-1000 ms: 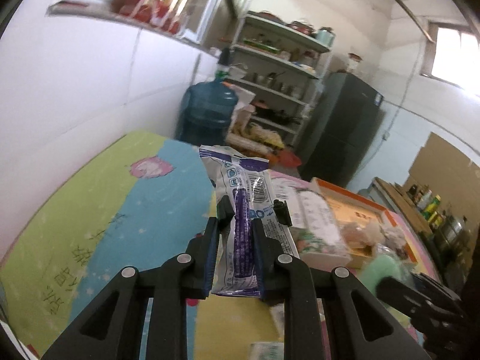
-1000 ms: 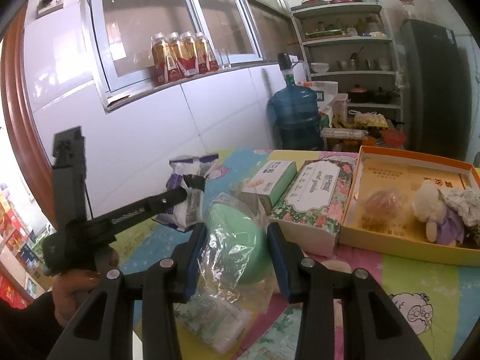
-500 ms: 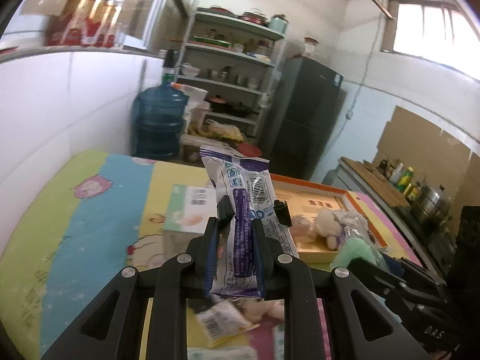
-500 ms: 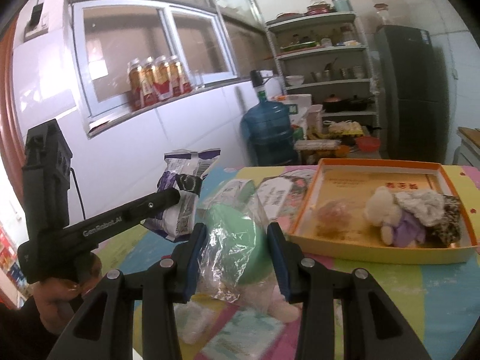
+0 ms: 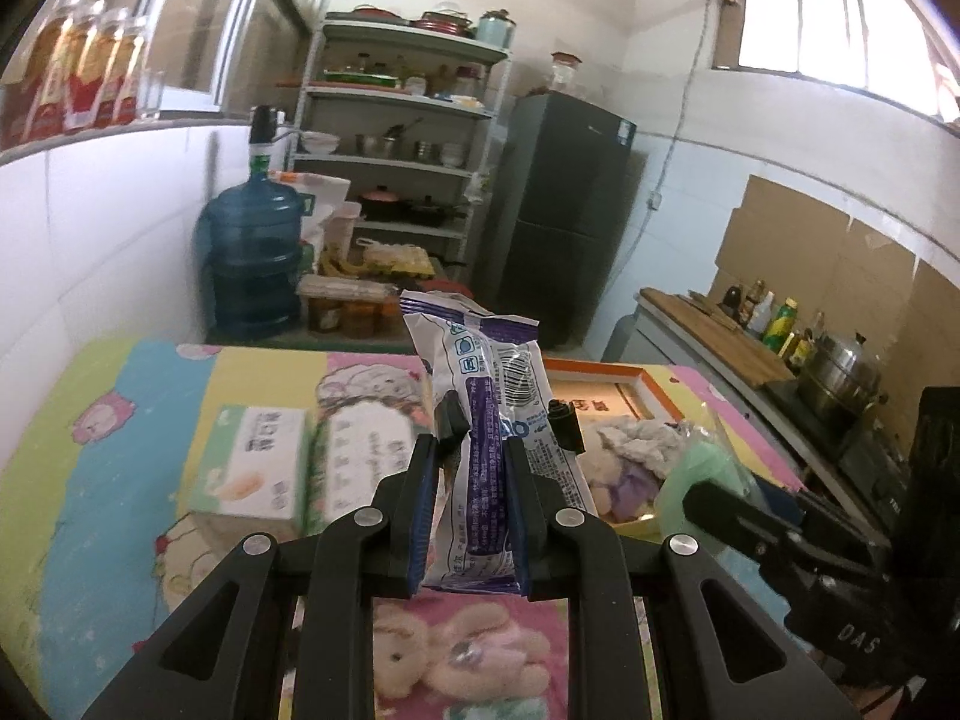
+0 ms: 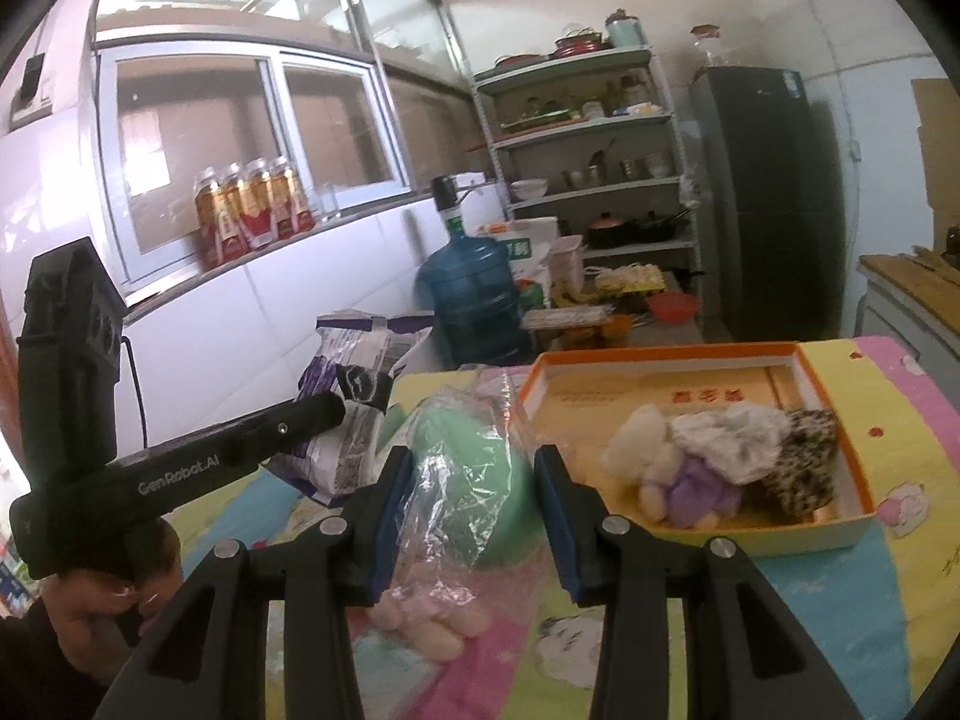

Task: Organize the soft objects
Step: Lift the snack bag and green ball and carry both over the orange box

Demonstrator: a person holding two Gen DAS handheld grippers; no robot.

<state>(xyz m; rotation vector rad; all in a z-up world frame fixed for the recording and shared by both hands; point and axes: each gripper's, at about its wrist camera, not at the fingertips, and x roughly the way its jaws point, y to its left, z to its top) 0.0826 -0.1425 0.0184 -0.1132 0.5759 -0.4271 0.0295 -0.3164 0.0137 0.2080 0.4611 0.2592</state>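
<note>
My left gripper [image 5: 471,450] is shut on a white and purple soft packet [image 5: 489,420], held upright above the table. That packet [image 6: 348,402] and the left gripper [image 6: 336,414] also show at the left of the right wrist view. My right gripper [image 6: 474,480] is shut on a green soft ball in a clear plastic bag [image 6: 474,480], lifted above the table. The orange-rimmed tray [image 6: 840,420] lies just right of it, holding a white plush toy [image 6: 642,456], a purple item, white cloth and a speckled piece. In the left wrist view the tray [image 5: 600,369] lies behind the packet.
Two tissue boxes [image 5: 252,468] lie on the cartoon-print tablecloth [image 5: 90,480] left of the tray. A pink plush rabbit [image 5: 456,654] lies under the left gripper. A water jug [image 5: 252,264], shelves [image 5: 396,150] and a fridge [image 5: 564,216] stand beyond the table. A person's hand [image 6: 108,594] holds the left gripper.
Both grippers have swung to the right with their loads: the tray has come nearer to the middle of both views. Neither grip has altered.
</note>
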